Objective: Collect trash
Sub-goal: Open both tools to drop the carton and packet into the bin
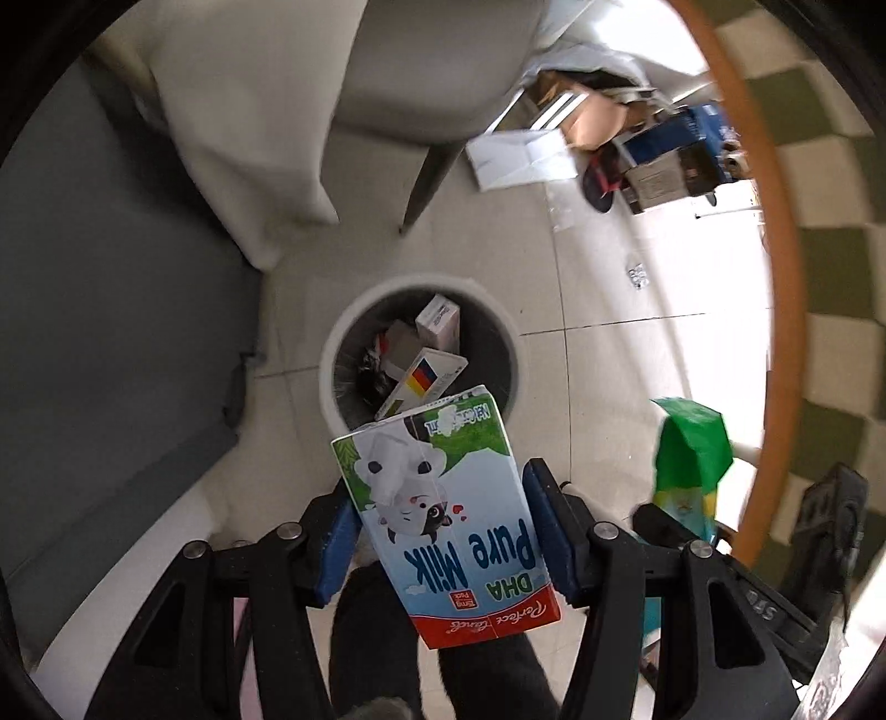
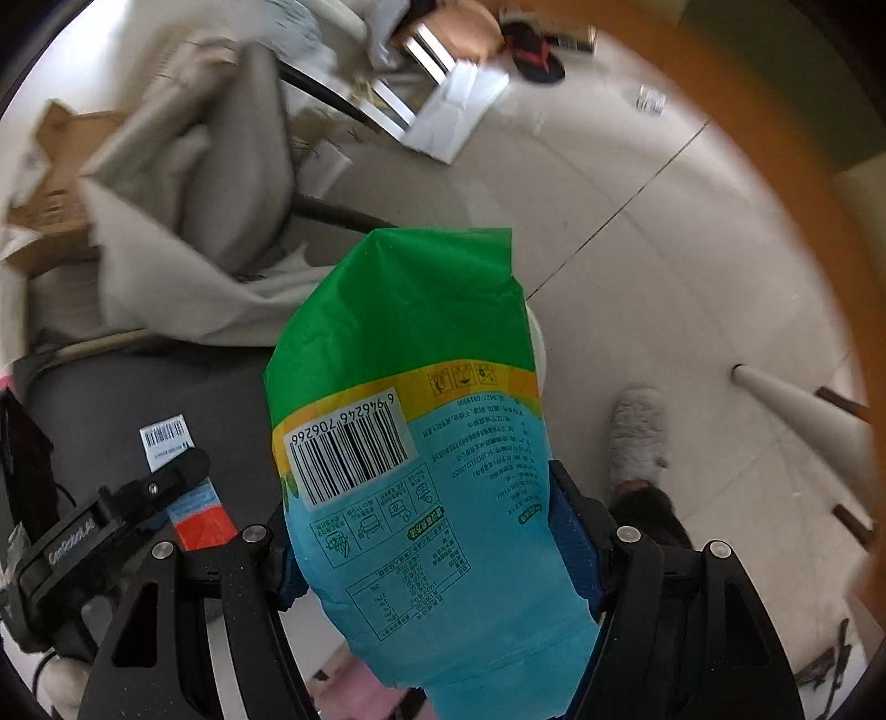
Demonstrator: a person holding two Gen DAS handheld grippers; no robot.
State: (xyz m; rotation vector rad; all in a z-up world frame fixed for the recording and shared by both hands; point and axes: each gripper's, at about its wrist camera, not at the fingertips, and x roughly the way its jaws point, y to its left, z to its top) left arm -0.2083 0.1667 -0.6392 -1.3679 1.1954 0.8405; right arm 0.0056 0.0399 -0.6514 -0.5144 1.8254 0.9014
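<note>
My left gripper (image 1: pixel 437 531) is shut on a blue-and-white "Pure Milk" carton (image 1: pixel 448 509) and holds it in the air just short of a round white trash bin (image 1: pixel 332 354) on the floor, which holds several boxes. My right gripper (image 2: pixel 426 531) is shut on a green-and-blue snack bag (image 2: pixel 410 421), also held in the air. The bag shows in the left wrist view (image 1: pixel 689 448) to the right of the carton. The milk carton's end shows in the right wrist view (image 2: pixel 194 498) at the lower left, with the left gripper's body over it.
A grey chair (image 1: pixel 421 72) stands beyond the bin. A round table with an orange rim (image 1: pixel 781 310) and checkered cloth is at the right. Boxes, papers and a sandal (image 2: pixel 531 50) litter the tiled floor. A grey mat (image 1: pixel 111 310) lies left.
</note>
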